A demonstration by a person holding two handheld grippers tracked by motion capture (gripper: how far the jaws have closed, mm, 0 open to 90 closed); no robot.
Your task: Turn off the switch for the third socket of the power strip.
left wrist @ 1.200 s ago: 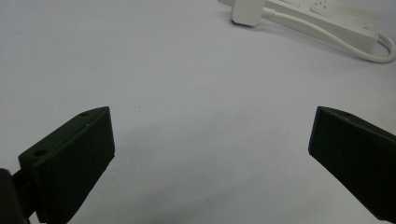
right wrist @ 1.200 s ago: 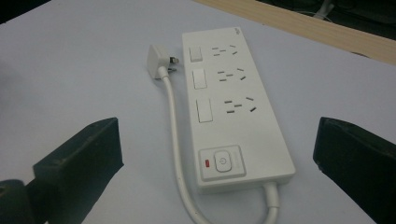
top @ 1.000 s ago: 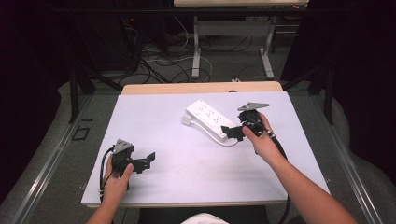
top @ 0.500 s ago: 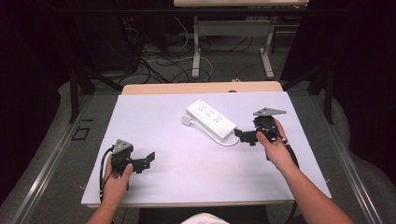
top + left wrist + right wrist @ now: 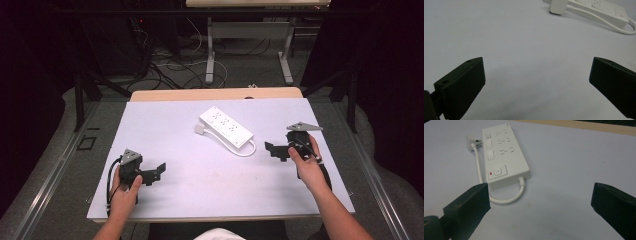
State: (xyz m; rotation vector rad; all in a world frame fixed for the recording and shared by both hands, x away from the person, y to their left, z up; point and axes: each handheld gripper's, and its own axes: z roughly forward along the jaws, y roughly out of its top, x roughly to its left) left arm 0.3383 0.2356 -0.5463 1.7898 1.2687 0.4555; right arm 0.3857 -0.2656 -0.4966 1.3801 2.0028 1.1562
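A white power strip [image 5: 226, 126] lies at an angle on the table's far middle, its short cable [image 5: 247, 150] looping back to a white plug [image 5: 200, 129] at its far-left end. In the right gripper view the power strip [image 5: 504, 155] shows its sockets, a switch with a red light, and the cable [image 5: 506, 199] curling near the jaws. My right gripper [image 5: 274, 150] is open to the right of the strip, holding nothing. At the near left my left gripper [image 5: 156, 171] is open over bare table; its view shows the plug [image 5: 558, 7] far ahead.
The table has a pale lilac top [image 5: 200, 175] with a wooden strip [image 5: 215, 94] along its far edge. Beyond it stand desk legs [image 5: 210, 50] and loose cables on the floor. A rail [image 5: 45, 175] runs along the left side.
My right gripper has drawn back from the power strip, moving right and toward the near edge. The strip stays where it was. My left gripper has not moved.
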